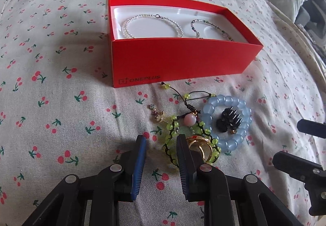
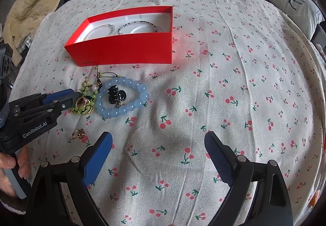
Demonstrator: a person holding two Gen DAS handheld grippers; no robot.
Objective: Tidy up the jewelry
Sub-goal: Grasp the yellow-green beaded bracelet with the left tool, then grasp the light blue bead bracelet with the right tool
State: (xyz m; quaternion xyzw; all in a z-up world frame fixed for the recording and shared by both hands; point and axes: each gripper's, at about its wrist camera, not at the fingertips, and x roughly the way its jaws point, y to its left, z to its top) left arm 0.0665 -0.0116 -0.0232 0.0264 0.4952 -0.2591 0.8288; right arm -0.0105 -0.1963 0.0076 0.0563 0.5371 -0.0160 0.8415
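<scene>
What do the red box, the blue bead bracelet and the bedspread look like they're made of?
Red box: likely matte cardboard, with thin, crisply folded walls and a white molded insert, probably plastic.
Blue bead bracelet: translucent glossy beads, glass or polished stone; the pictures can't settle which.
Bedspread: woven cotton-like cloth, matte, wrinkled, printed with cherries.

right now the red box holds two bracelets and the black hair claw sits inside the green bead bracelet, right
Not quite. The red box does hold two bracelets, but the black hair claw sits inside the blue bead bracelet, not the green one. The right wrist view shows it.
</scene>
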